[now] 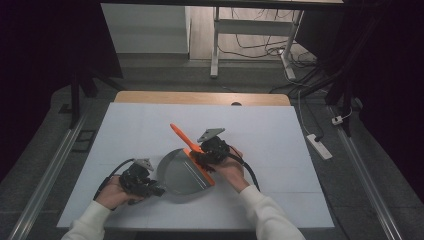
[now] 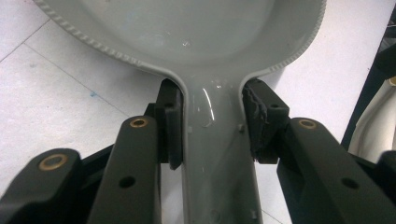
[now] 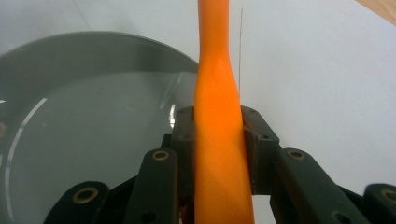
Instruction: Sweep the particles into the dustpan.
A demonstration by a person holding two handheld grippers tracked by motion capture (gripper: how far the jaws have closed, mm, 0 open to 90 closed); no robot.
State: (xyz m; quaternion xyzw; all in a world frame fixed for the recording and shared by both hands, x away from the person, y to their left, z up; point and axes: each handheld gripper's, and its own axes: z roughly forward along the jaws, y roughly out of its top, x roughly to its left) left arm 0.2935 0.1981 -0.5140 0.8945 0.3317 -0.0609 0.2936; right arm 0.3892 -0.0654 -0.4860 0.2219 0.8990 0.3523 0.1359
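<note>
step: brush into dustpan | left tool (image 1: 156, 190) pinches grey dustpan (image 1: 181, 175) handle, pan flat on counter (image 1: 125, 130) | right tool (image 1: 201, 161) clamps orange brush (image 1: 192, 150) over pan's right edge | advice: keep pan steady, sweep inward

We cannot see the dustpan's (image 2: 196, 28) far rim, cut off at the top edge, nor the brush's (image 3: 215, 28) tip.

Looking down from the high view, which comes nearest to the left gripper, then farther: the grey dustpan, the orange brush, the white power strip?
1. Grey dustpan, its handle clamped in the left gripper.
2. Orange brush, over the pan's right side.
3. White power strip, on the floor, far right.
</note>
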